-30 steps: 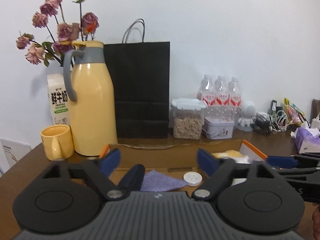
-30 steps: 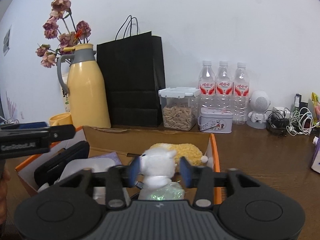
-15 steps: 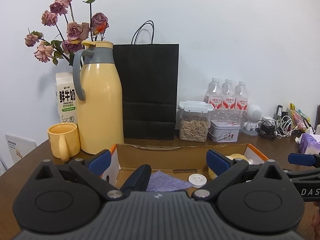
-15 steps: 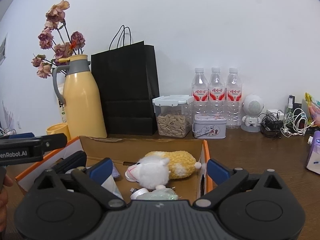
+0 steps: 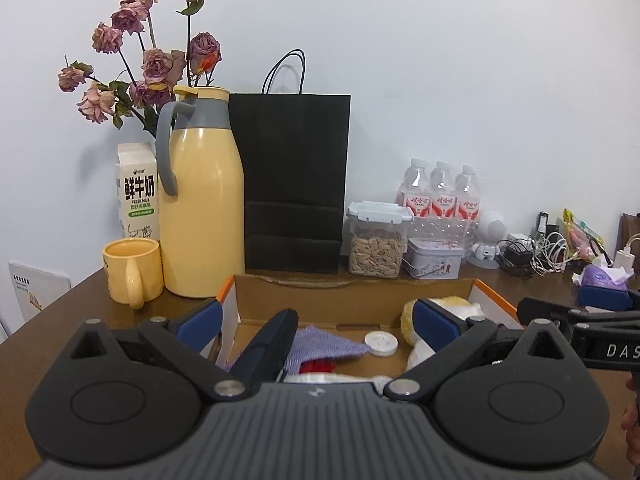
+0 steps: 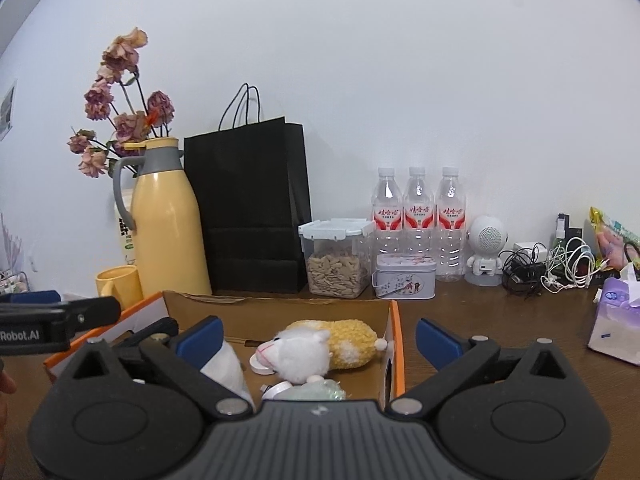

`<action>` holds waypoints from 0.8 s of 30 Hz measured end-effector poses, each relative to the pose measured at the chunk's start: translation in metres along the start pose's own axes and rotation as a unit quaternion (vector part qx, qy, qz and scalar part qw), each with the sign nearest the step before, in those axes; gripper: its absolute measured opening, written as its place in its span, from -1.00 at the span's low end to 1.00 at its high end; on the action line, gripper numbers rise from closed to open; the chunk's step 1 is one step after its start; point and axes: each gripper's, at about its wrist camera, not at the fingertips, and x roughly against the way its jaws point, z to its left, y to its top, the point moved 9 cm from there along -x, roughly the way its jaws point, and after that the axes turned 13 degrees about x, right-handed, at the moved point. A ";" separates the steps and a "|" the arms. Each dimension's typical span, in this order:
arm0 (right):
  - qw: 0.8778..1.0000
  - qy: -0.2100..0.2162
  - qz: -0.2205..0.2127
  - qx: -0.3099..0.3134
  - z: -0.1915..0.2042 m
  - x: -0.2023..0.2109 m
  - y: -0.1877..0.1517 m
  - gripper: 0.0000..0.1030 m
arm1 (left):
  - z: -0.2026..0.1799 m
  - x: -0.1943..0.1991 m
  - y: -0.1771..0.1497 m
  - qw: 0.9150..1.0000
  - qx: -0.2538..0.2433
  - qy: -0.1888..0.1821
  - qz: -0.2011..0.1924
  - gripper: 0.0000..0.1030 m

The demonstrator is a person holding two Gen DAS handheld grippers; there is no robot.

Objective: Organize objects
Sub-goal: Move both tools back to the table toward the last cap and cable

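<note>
I hold both the left gripper (image 5: 316, 318) and right gripper (image 6: 318, 338) empty, jaws apart, above the cardboard box (image 6: 276, 312) at lower centre, ready to pick from it.

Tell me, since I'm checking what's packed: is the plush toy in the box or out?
In. The plush toy lies on its side inside the box, below the rim; the right gripper is open above it.

A second ago the right gripper (image 6: 316, 338) was closed on the plush toy (image 6: 320, 350) above the box (image 6: 394, 344); now its jaws stand wide apart and the toy lies on its side inside the box, free of both fingers. The left gripper (image 5: 316, 322) sits higher over the box than before, its jaws spread somewhat wider.
</note>
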 end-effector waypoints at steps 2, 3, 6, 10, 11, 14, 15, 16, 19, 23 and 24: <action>1.000 0.001 -0.001 0.002 0.003 0.008 -0.001 0.99 | 0.000 0.007 -0.003 1.000 -0.002 -0.003 0.003 1.00; 1.000 0.001 -0.001 0.003 0.004 0.013 -0.002 0.99 | 0.000 0.011 -0.005 1.000 -0.004 -0.004 0.005 1.00; 1.000 0.006 -0.001 0.009 0.009 0.026 -0.004 1.00 | -0.001 0.021 -0.012 1.000 -0.012 -0.009 0.017 1.00; 1.000 0.015 0.015 0.019 0.017 0.041 -0.014 0.99 | 0.001 0.030 -0.027 0.999 -0.024 -0.012 0.043 1.00; 0.999 0.018 0.020 0.022 0.020 0.045 -0.017 0.99 | 0.001 0.032 -0.031 0.998 -0.027 -0.012 0.047 1.00; 0.999 0.029 0.035 0.029 0.028 0.054 -0.029 1.00 | 0.005 0.038 -0.041 0.997 -0.032 -0.008 0.063 1.00; 0.998 0.033 0.041 0.030 0.030 0.055 -0.032 0.99 | 0.007 0.040 -0.044 0.997 -0.031 -0.006 0.067 1.00; 0.998 0.036 0.047 0.030 0.032 0.057 -0.036 0.99 | 0.009 0.041 -0.046 0.997 -0.031 -0.004 0.072 1.00; 0.996 0.048 0.070 0.036 0.040 0.060 -0.047 0.99 | 0.013 0.045 -0.053 0.996 -0.032 0.003 0.085 1.00; 0.990 0.056 0.115 0.051 0.050 0.057 -0.066 0.99 | 0.016 0.048 -0.064 0.994 -0.036 0.009 0.103 1.00; 0.989 0.056 0.123 0.051 0.051 0.056 -0.070 0.99 | 0.016 0.048 -0.067 0.993 -0.038 0.009 0.109 1.00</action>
